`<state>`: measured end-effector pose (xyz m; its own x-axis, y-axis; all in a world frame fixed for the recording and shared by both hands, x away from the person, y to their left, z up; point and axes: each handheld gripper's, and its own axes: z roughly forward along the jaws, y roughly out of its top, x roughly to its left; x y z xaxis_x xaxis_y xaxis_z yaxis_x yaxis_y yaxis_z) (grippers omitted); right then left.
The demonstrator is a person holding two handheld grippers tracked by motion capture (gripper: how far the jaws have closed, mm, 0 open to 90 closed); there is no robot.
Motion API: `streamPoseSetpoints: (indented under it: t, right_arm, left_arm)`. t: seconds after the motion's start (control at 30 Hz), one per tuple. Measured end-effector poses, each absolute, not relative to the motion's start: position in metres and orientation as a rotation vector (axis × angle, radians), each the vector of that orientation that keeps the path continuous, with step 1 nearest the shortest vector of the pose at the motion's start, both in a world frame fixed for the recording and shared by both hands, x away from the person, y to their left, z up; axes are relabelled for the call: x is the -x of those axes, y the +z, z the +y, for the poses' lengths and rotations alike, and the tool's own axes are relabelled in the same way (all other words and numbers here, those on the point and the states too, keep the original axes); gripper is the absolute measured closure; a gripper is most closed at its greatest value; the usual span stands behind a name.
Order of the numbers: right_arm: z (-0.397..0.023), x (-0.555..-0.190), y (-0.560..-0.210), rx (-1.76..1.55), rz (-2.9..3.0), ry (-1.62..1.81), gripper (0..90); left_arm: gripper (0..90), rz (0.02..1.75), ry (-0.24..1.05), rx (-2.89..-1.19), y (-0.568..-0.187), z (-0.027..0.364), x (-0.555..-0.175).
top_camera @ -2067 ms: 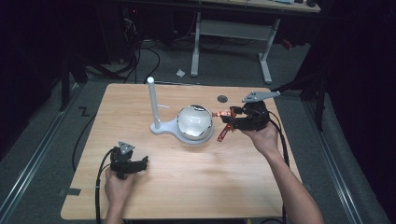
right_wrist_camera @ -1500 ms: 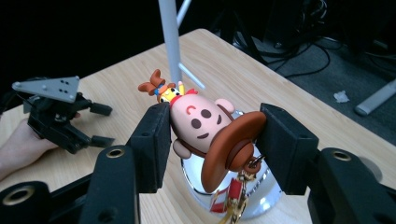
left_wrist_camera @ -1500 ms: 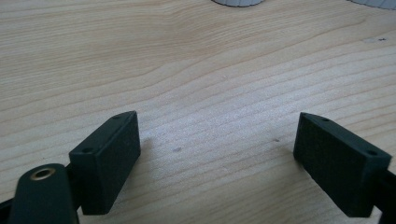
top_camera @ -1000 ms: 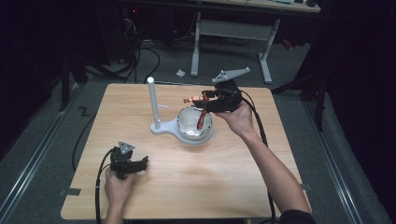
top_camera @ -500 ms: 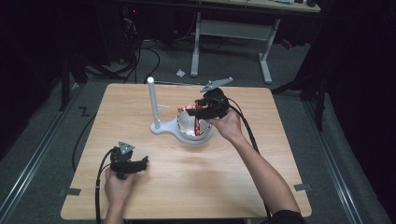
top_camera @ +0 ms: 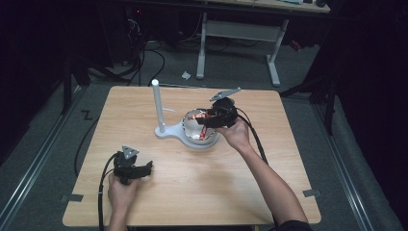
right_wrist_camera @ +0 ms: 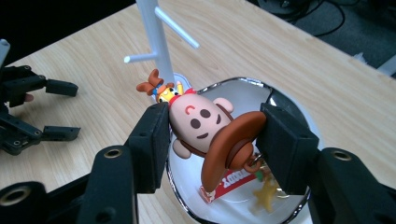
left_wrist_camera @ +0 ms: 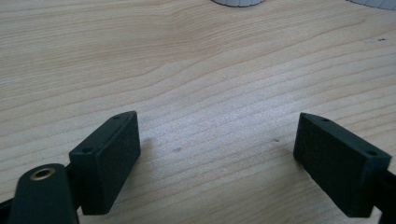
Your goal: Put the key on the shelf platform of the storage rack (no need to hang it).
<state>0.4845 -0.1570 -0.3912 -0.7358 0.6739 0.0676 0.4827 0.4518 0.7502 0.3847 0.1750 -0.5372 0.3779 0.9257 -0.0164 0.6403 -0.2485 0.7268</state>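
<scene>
While the left tongs [top_camera: 144, 169] rest spread wide on the bench [top_camera: 192, 192], the right tongs [right_wrist_camera: 212, 135] clamp a cowboy keychain [right_wrist_camera: 210, 130] above the bowl [right_wrist_camera: 243, 93].

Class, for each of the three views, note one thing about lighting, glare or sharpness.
High view: table lit, surroundings nearly black. Left gripper view: wood grain sharp, near jaws slightly soft, faint shadows beside them. Right gripper view: cowboy keychain toy crisp, glare on the shiny bowl rim, dangling star charm blurred.

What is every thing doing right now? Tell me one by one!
Cowboy toy: squeezed between the right tongs, hanging over the bowl.
Bowl: upright on the table, shiny inside.
White stand: standing upright beside the bowl.
Right tongs: shut on the toy.
Left tongs: open, holding nothing, low over the table.
</scene>
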Motion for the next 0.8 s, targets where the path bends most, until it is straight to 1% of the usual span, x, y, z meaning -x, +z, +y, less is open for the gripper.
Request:
streamPoseSetpoints:
  t: [0.8]
  right_arm:
    - [-0.154,-0.499,-0.439,-1.123,2.458,1.02,44.7]
  left_arm:
    - [15.1,1.345,0.561,-1.986,-0.537,0.175,-0.385]
